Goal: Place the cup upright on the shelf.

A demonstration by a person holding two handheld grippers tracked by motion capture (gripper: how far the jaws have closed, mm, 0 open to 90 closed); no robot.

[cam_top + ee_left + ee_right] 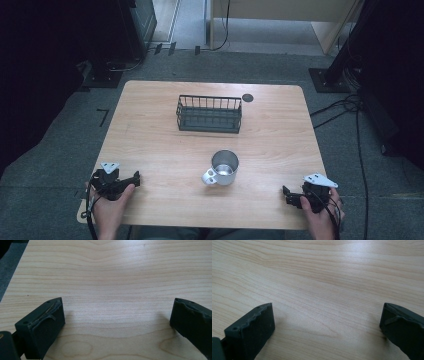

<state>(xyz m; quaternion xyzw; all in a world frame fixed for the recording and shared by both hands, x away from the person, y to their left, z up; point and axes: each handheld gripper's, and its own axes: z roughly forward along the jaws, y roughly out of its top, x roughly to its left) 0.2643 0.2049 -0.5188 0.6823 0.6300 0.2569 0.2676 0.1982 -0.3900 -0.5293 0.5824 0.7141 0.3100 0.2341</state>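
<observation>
So the wooden worktop point(150, 140) had two containers on it. Toward the far side sat a dark wire basket point(209, 114), and as far as I could see through the bars there was nothing in it. Nearer the person, about mid-worktop, stood a shiny metal mug point(222, 168) upright with its handle pointing toward the near left. Its inside just looked like bare reflective metal, though the glare made it hard to be sure. A small dark round spot point(247, 98) sat just beside the basket's far right corner; too small to tell what it was.

The left gripper point(134, 179) rested at the near left edge, held in the left hand point(111, 205), jaws wide apart with nothing but wood grain between them in the left gripper view. The right gripper point(288, 196) sat at the near right corner in the right hand point(322, 215), jaws spread just as wide over bare wood. Both were well apart from the mug.

Both forearms were cut off at the bottom of the high view, and the room's sides were too dark to read.
</observation>
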